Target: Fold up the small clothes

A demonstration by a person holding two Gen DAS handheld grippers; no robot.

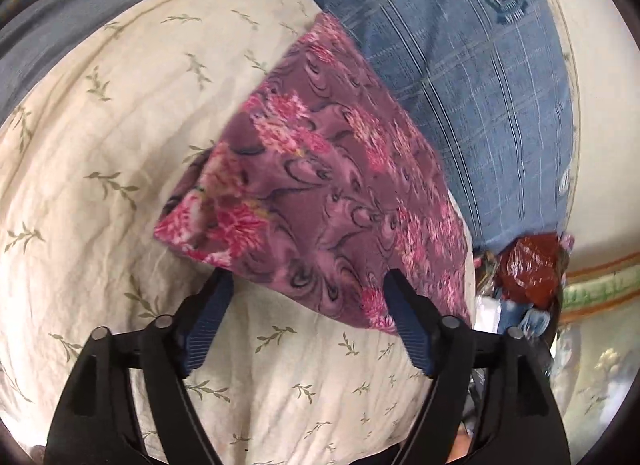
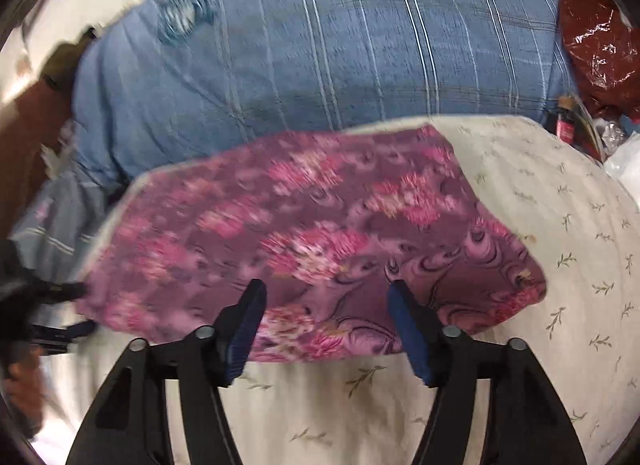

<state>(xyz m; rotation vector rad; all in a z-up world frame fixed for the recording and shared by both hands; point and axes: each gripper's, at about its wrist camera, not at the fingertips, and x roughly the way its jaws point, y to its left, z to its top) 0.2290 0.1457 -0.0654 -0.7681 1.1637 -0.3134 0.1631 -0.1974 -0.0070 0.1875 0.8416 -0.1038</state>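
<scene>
Both sets of jaws stand wide and hold nothing over a bed where a small garment lies folded. The left gripper (image 1: 306,279) hovers at the near hem of the purple floral cloth (image 1: 316,181), one fingertip over the hem, the other just short of it; the right gripper (image 2: 326,289) hangs over the same cloth (image 2: 304,241), its tips above the near edge, with no fabric pinched. The cloth lies as a flat, doubled panel on the cream leaf-print quilt (image 1: 120,169), so a fold appears just laid down and let go. The next move likely calls for a fresh pinch on an edge or corner to halve the panel again, or for smoothing it flat. Just beyond the cloth, touching its far edge, a blue plaid pillow (image 1: 460,77) crowds the space and could catch a corner swung that way. Farther off to the right, a red plastic bag (image 2: 596,37) and blurred clutter sit at the bed's edge.
</scene>
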